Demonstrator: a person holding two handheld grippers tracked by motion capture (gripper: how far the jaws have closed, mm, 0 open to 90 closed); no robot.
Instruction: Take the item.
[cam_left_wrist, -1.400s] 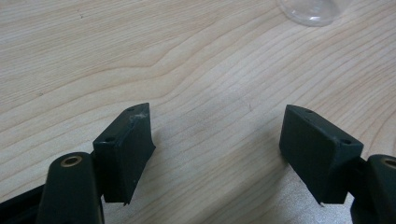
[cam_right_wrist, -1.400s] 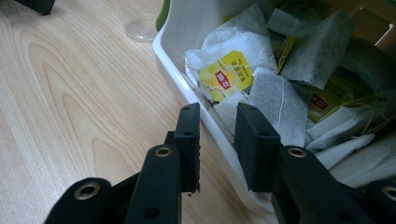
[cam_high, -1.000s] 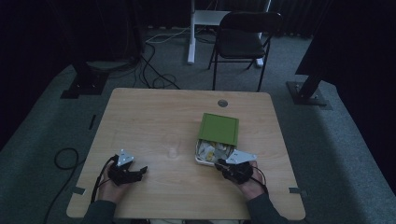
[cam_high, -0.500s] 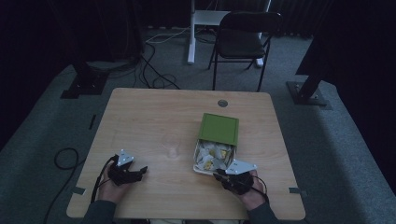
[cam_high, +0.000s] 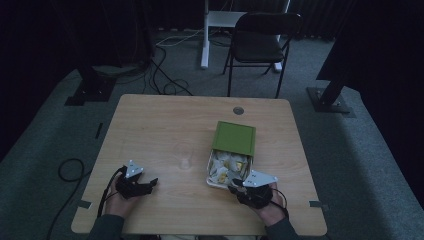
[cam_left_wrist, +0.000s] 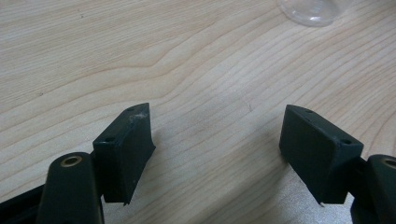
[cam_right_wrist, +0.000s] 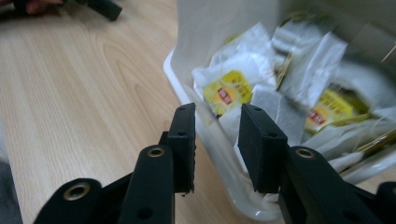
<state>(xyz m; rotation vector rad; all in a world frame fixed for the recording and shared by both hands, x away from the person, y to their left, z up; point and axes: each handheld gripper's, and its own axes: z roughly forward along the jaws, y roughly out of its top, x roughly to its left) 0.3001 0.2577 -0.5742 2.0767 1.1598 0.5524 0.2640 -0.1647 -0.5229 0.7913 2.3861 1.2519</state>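
Wooden table (cam_high: 165, 130), one box (cam_high: 227, 160), two grippers (cam_high: 150, 183) (cam_high: 235, 184)

Box (cam_high: 220, 170) of tea bags (cam_right_wrist: 229, 91) lies right of the clear cup (cam_high: 185, 156).

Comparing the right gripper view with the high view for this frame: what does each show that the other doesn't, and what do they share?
Right gripper view alone: the yellow labels on the tea bags, and the right gripper with its jaws astride the near wall of the white box, a gap between them.

High view alone: the green lid standing open behind the box, the clear cup, the black chair.

Both: the box of tea bags, the wooden table, the left gripper.
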